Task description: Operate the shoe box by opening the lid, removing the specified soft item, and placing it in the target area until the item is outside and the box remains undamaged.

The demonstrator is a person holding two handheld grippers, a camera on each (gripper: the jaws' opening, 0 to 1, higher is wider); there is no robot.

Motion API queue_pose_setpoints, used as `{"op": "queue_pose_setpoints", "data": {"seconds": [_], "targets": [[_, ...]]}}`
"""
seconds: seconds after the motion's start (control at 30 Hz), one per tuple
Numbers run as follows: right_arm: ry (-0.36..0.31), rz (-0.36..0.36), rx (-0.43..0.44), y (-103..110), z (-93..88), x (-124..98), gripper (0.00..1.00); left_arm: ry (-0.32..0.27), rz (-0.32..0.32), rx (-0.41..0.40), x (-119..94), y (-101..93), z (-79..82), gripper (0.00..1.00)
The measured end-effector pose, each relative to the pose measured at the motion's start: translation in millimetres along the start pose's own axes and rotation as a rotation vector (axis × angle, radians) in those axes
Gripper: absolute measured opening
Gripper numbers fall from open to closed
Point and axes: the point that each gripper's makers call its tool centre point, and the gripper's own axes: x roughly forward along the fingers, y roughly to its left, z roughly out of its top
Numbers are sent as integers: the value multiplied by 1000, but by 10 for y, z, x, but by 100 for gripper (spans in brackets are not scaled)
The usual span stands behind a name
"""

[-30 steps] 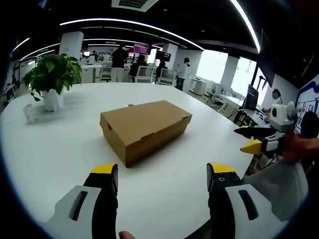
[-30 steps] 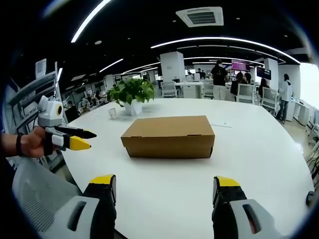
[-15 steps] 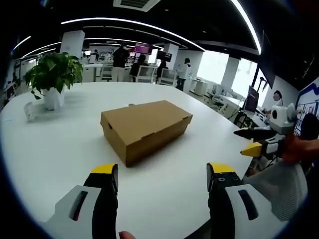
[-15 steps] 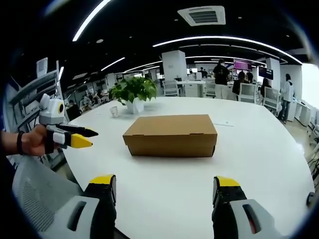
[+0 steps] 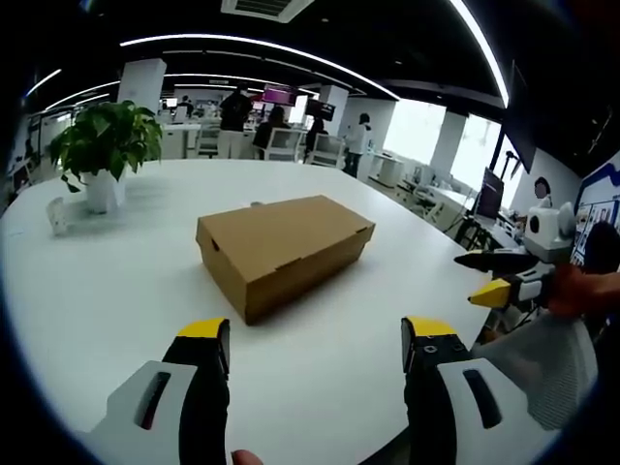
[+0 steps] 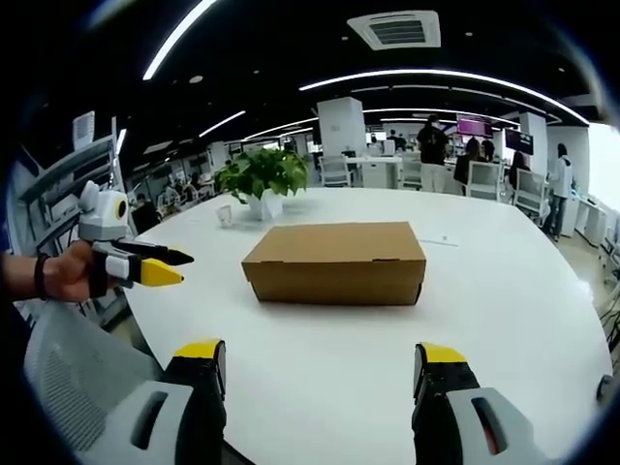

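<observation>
- Nothing of the task is done yet: the plain brown cardboard shoe box (image 5: 284, 249) sits shut on the round white bench (image 5: 107, 281), its lid flat and flush on top.
- The soft item to be removed is not visible; presumably it is inside the closed box. No marked target area can be told apart on the bench.
- Left to do, as a judgement: lift the lid, take out the soft item, set it down on the bench, and leave the cardboard uncreased.
- The left gripper (image 5: 316, 344) has yellow-tipped black jaws standing wide apart and holding nothing. The box lies ahead of them, well apart, set at an angle with a corner nearest.
- The right gripper (image 6: 322, 366) also has its jaws wide apart and empty. From here the box (image 6: 335, 262) lies straight ahead, long side facing, well apart from the tips.
- Each gripper shows at the edge of the other's view, held in a hand off the bench's edge.
- Beyond the box, to the left of the jaws, stands a leafy green plant in a white pot (image 5: 103, 151) with a small white cup (image 5: 58, 217) beside it; both are well clear of the box.
- A grey mesh chair back (image 6: 73, 373) sits near the bench edge.
- The bare bench between jaws and box offers no obstacle.
- People stand far off in the open office behind.
</observation>
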Motion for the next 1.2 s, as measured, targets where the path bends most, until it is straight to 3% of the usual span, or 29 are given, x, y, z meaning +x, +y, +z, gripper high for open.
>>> {"op": "queue_pose_setpoints", "data": {"seconds": [0.4, 0.8, 0.97, 1.2], "targets": [[-13, 21, 10, 38, 30, -3, 78, 17, -1, -5, 11, 7, -45, 74], [6, 46, 38, 46, 9, 11, 76, 7, 1, -41, -2, 54, 11, 74], [26, 64, 28, 28, 39, 104, 75, 1, 5, -50, 59, 161, 124, 73], [19, 61, 60, -224, 221, 401, 73, -9, 17, -83, 245, 331, 268, 71]]}}
